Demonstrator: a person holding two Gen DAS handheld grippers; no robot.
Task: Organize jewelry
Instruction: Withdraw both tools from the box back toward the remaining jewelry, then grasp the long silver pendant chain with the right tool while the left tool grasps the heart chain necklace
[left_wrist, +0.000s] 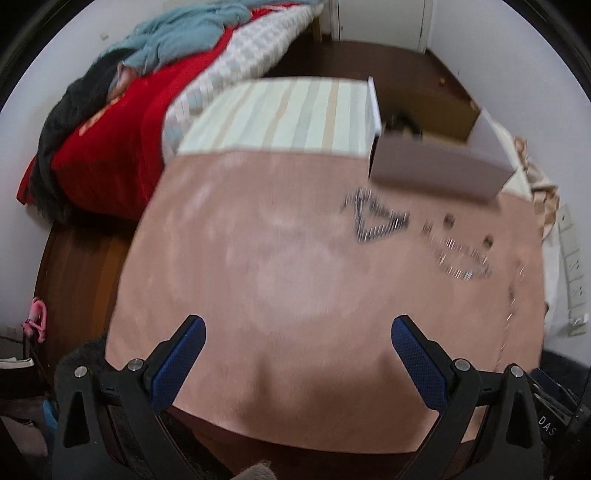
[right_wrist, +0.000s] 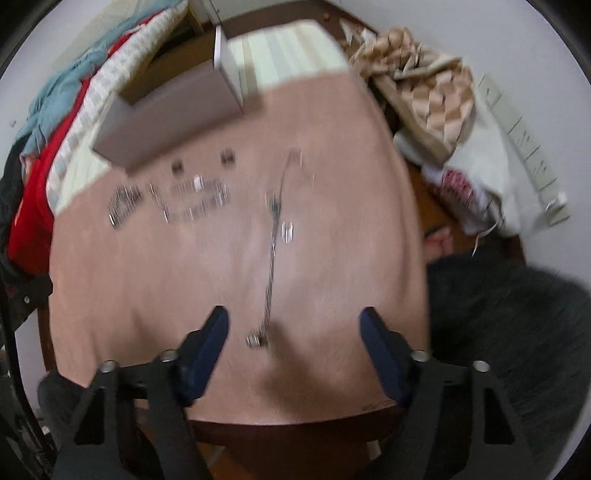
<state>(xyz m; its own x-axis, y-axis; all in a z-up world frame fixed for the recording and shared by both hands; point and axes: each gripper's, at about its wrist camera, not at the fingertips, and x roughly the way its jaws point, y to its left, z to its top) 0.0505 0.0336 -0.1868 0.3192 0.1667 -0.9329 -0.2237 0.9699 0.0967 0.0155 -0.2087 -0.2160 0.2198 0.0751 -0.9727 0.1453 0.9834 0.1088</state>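
Both views are motion-blurred. Jewelry lies on a pink cloth (left_wrist: 258, 258). A dark chain bracelet (left_wrist: 376, 219) and a silver bracelet (left_wrist: 461, 258) lie at the right in the left wrist view, with two small studs (left_wrist: 448, 220) beside them. A long thin necklace (right_wrist: 273, 251) runs toward my right gripper (right_wrist: 293, 321), ending in a small clasp (right_wrist: 256, 340) between its open fingers. A small ring (right_wrist: 287, 232) lies beside the chain. An open grey box (left_wrist: 436, 170) stands at the cloth's far edge, also in the right wrist view (right_wrist: 170, 114). My left gripper (left_wrist: 297, 328) is open and empty over bare cloth.
A striped cloth (left_wrist: 295, 114) covers the table's far part. A bed with red, teal and checked bedding (left_wrist: 147, 92) is at the left. Patterned fabric (right_wrist: 424, 77) and a power strip (right_wrist: 524, 147) lie to the right. A dark furry seat (right_wrist: 509, 332) is at near right.
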